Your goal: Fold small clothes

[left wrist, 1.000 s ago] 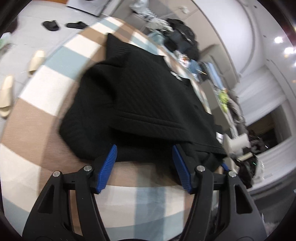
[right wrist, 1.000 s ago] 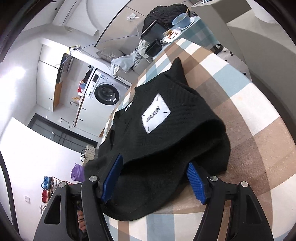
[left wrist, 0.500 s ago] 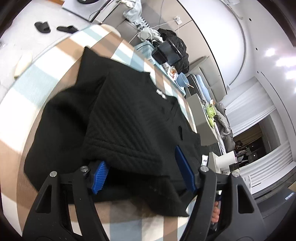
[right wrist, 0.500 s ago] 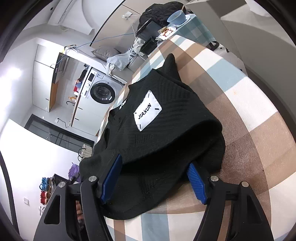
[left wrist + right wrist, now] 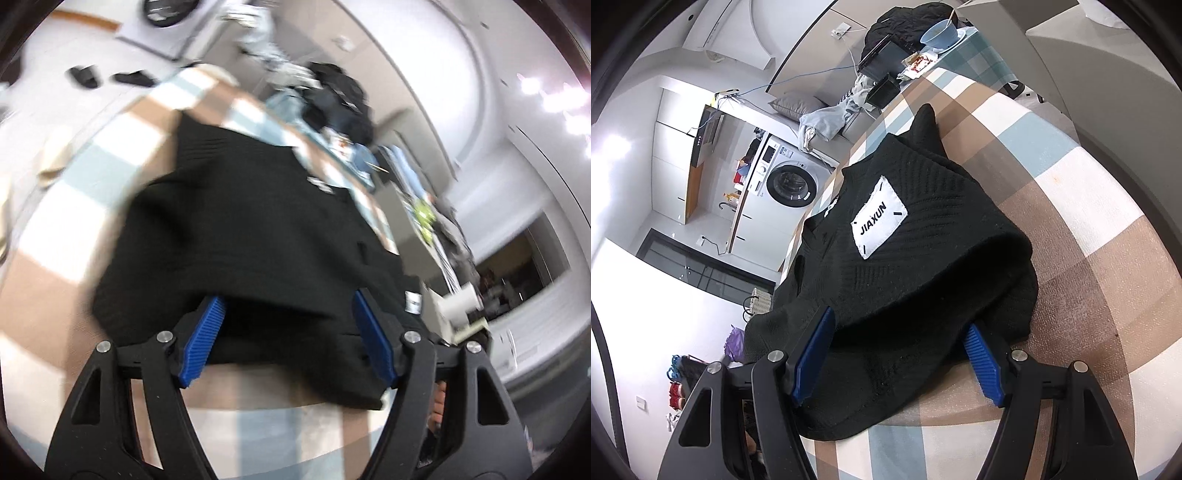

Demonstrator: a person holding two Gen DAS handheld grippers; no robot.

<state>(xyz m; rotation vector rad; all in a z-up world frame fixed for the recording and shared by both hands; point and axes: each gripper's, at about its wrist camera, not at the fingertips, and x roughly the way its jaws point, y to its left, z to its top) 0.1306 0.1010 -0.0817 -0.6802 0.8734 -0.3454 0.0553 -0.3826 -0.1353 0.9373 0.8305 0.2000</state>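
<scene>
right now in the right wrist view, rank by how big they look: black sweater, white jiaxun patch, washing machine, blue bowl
1. black sweater, by far the largest
2. washing machine
3. white JIAXUN patch, close to the washing machine in apparent size, but far nearer the camera
4. blue bowl, smallest and farthest

A folded sweater [image 5: 916, 258] is spread on the checked tablecloth [image 5: 1108, 206], a label [image 5: 879, 221] sewn on its top layer. Behind it — at the table's far end — a bowl [image 5: 940, 33] is set. A washing machine [image 5: 790, 181] is seen left of the table.
</scene>
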